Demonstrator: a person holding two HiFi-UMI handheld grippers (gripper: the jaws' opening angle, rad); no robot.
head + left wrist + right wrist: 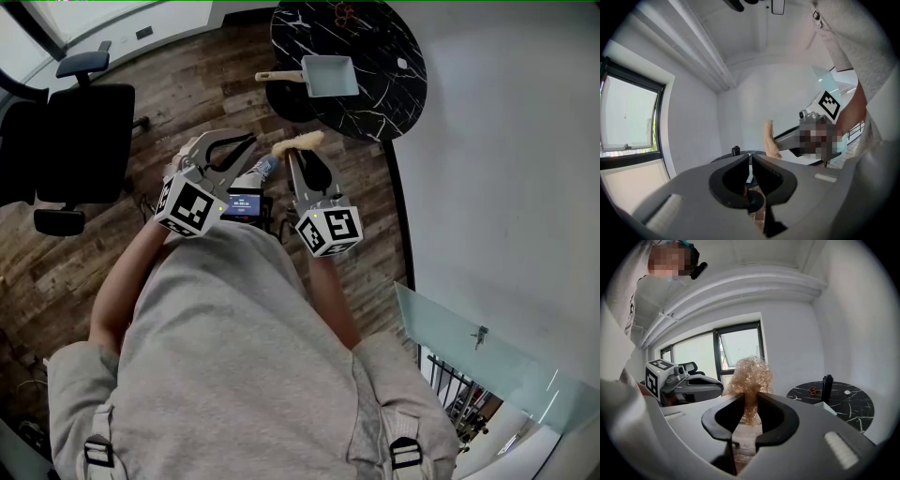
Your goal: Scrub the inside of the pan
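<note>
Wood-floored room, black table (375,103): pan (330,77) sits there, well ahead of us. Right gripper (751,403) pinches our light, springy scrubber (749,373); left gripper (751,161) pressed together, empty. Pan likely rigid; we'd steady it by the handle (278,76).

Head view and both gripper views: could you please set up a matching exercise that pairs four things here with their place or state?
Things
1. pan
2. scrubber
3. left gripper
4. office chair

Place or state
a. jaws together, nothing between them
b. stands on the wooden floor
c. lies on the marble table
d. clamped between the right gripper jaws

Pairs: 1-c, 2-d, 3-a, 4-b
</note>
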